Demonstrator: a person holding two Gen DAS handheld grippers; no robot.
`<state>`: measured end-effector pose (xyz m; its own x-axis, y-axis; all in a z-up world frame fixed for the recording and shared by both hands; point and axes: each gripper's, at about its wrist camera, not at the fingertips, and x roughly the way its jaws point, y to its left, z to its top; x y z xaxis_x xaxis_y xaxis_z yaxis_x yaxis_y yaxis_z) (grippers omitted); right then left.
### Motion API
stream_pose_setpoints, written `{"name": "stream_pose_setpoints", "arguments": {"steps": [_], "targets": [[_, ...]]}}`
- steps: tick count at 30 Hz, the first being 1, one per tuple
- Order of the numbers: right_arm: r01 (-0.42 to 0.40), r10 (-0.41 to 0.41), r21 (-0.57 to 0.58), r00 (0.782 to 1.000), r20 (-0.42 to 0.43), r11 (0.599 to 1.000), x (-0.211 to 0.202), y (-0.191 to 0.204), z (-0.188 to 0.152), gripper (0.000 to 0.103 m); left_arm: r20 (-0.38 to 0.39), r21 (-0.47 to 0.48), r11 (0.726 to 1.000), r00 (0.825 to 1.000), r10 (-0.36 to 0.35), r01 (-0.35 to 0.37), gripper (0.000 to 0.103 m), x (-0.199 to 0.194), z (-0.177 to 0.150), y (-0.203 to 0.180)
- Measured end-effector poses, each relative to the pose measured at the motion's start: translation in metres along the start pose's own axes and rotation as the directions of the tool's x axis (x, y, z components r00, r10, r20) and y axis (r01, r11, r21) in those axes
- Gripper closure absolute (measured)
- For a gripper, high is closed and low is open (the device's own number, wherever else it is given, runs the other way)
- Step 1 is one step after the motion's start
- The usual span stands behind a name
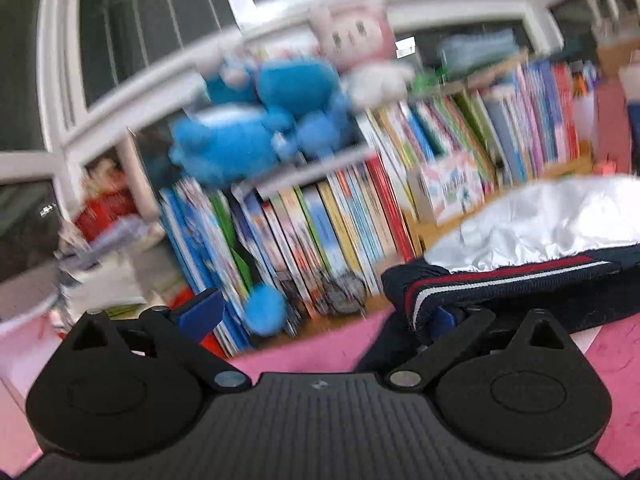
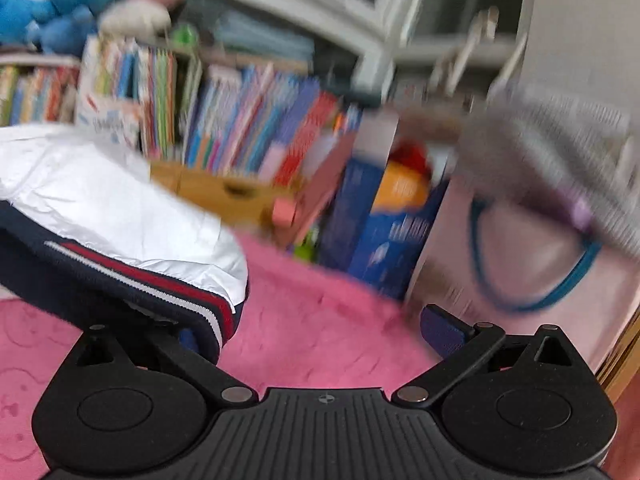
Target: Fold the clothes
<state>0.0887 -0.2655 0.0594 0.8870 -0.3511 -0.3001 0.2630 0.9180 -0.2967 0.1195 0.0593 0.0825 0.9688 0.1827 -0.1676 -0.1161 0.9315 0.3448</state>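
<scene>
The left gripper [image 1: 320, 316] is standing with its jaws spread wide; its right blue pad is lying under the navy hem of a jacket [image 1: 520, 264], its left pad is hanging free, and nothing is pinched between them. The right gripper [image 2: 316, 332] is likewise gaping wide: its left pad is sitting beneath the jacket [image 2: 100, 216] hem, its right pad [image 2: 442, 330] is clear of any cloth. Neither is clamping the garment.

The jacket is lying on a pink blanket [image 2: 312, 312], between the two grippers, in front of a row of books [image 1: 320, 220]. It is showing a silvery-white lining uppermost, bordered by a navy band with red and white stripes [image 2: 152, 280]. It is appearing as a compact bundle with the hem turned up, which suggests at least a partial fold; whether further folds are remaining, or whether it is merely lying bunched, the blurred views are not settling.

Its long axis is running crosswise, from one gripper to the other, with the striped hem edge facing the cameras and the rounded lining bulging towards the books. Which end is the collar cannot be told.
</scene>
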Motion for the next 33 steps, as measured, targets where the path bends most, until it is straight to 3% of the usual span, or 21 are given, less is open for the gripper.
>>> {"name": "stream_pose_setpoints", "arguments": {"steps": [7,10,13,15,18,20,22,25,27,28,29,30,31,32,33], "targets": [[-0.124,0.134,-0.075,0.979,0.155,0.989,-0.092,-0.033,0.02,0.0,0.044,-0.078,0.995,0.998,-0.055,0.058,0.001,-0.103,0.003,0.099],[-0.196,0.223,-0.161,0.959,0.174,0.967,-0.151,-0.038,0.008,0.0,0.003,-0.124,0.987,0.995,-0.102,0.101,0.001,-0.16,-0.013,0.135],[-0.26,0.297,-0.233,0.945,0.139,0.937,-0.199,-0.044,-0.011,0.0,-0.066,-0.181,0.964,0.975,-0.21,0.195,0.001,-0.21,-0.037,0.157],[-0.3,0.335,-0.265,0.938,0.094,0.916,-0.22,-0.046,-0.027,0.0,-0.108,-0.19,0.943,0.949,-0.295,0.272,0.001,-0.231,-0.06,0.159],[-0.378,0.41,-0.324,0.912,0.032,0.867,-0.238,-0.041,-0.063,0.0,-0.199,-0.159,0.917,0.897,-0.394,0.367,0.001,-0.246,-0.096,0.141],[-0.457,0.478,-0.354,0.878,-0.033,0.816,-0.243,-0.03,-0.087,0.0,-0.284,-0.155,0.892,0.846,-0.451,0.424,0.003,-0.246,-0.118,0.123],[-0.521,0.518,-0.37,0.848,-0.116,0.769,-0.242,-0.014,-0.105,0.001,-0.363,-0.17,0.853,0.774,-0.519,0.493,0.003,-0.238,-0.132,0.109],[-0.606,0.579,-0.419,0.789,-0.208,0.676,-0.238,0.007,-0.112,0.003,-0.456,-0.2,0.777,0.645,-0.613,0.597,0.003,-0.227,-0.145,0.095],[-0.666,0.637,-0.433,0.734,-0.235,0.607,-0.241,0.005,-0.104,0.003,-0.476,-0.188,0.733,0.592,-0.65,0.653,0.003,-0.226,-0.142,0.101],[-0.703,0.68,-0.423,0.695,-0.235,0.572,-0.243,-0.002,-0.095,0.003,-0.483,-0.18,0.714,0.572,-0.663,0.676,0.002,-0.226,-0.14,0.105],[-0.743,0.726,-0.402,0.648,-0.233,0.535,-0.244,-0.012,-0.085,0.002,-0.48,-0.167,0.705,0.568,-0.669,0.69,0.002,-0.227,-0.138,0.113],[-0.768,0.754,-0.381,0.617,-0.226,0.515,-0.244,-0.021,-0.077,0.001,-0.475,-0.157,0.704,0.572,-0.668,0.692,0.002,-0.226,-0.136,0.121],[-0.783,0.773,-0.36,0.599,-0.211,0.508,-0.241,-0.029,-0.066,0.0,-0.462,-0.156,0.724,0.598,-0.655,0.672,0.0,-0.221,-0.131,0.128],[-0.78,0.777,-0.348,0.601,-0.186,0.52,-0.236,-0.036,-0.054,0.0,-0.449,-0.155,0.743,0.624,-0.64,0.651,0.0,-0.217,-0.127,0.136],[-0.758,0.764,-0.348,0.627,-0.152,0.553,-0.228,-0.037,-0.043,0.0,-0.437,-0.154,0.762,0.648,-0.624,0.629,0.0,-0.213,-0.123,0.143]]}}
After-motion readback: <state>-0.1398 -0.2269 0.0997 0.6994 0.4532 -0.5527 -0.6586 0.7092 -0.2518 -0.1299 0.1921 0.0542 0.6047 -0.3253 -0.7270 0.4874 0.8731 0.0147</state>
